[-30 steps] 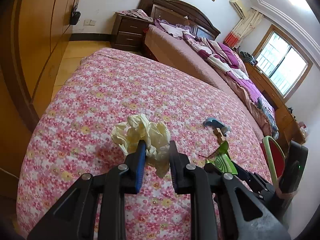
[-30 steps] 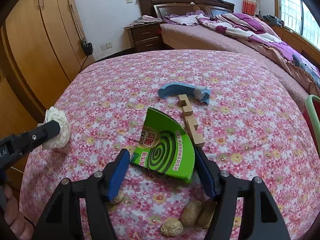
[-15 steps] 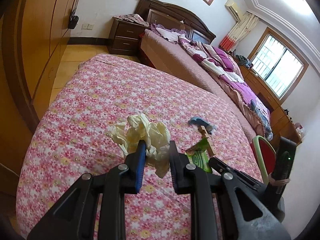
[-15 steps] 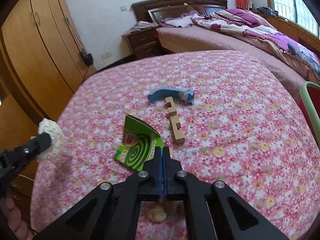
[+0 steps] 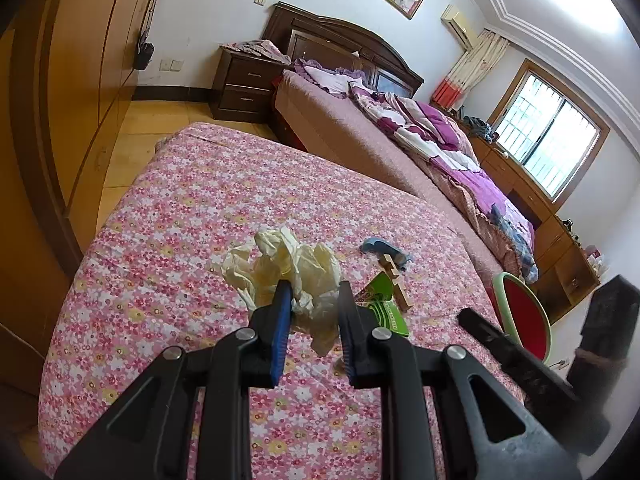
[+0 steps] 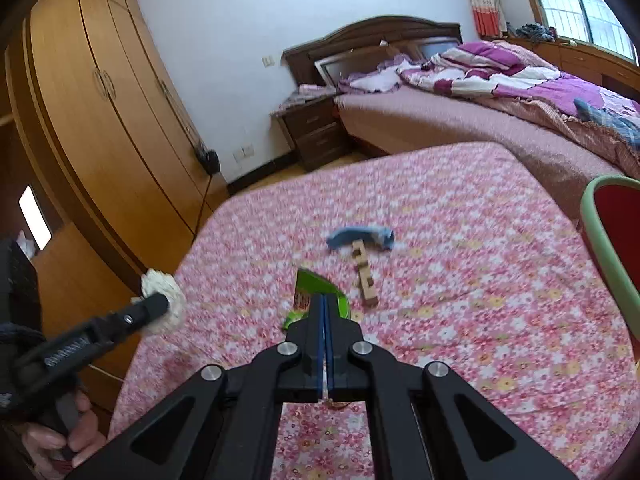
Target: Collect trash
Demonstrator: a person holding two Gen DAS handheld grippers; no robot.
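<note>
A: We have the left gripper (image 5: 312, 300) clamped on a crumpled wad of pale yellow-white tissue paper (image 5: 296, 268); its blue-padded fingers (image 5: 280, 316) stand narrow, pressing the wad from both sides, and the wad sits clear above the pink floral bedspread (image 5: 192, 216).

B: And our right gripper (image 6: 323, 308) has its jaws drawn tight together on a green fan-shaped cardboard wrapper with a dark spiral print (image 6: 316, 286). The card stands on edge between the pads, lifted off the cloth.

A: From our left camera we see that same green piece just right of the wad, partly hidden behind the finger.

B: Beyond it, a stepped light wooden block (image 6: 365, 276) lies on the spread, its far end touching a curved pale blue plastic piece (image 6: 360, 237). Both lie apart from our grippers.

A: At the right edge stands a red bin with a pale green rim (image 6: 600, 240), beside the bed.

B: A hand (image 6: 60, 436) at the lower left grips the left tool's handle.
</note>
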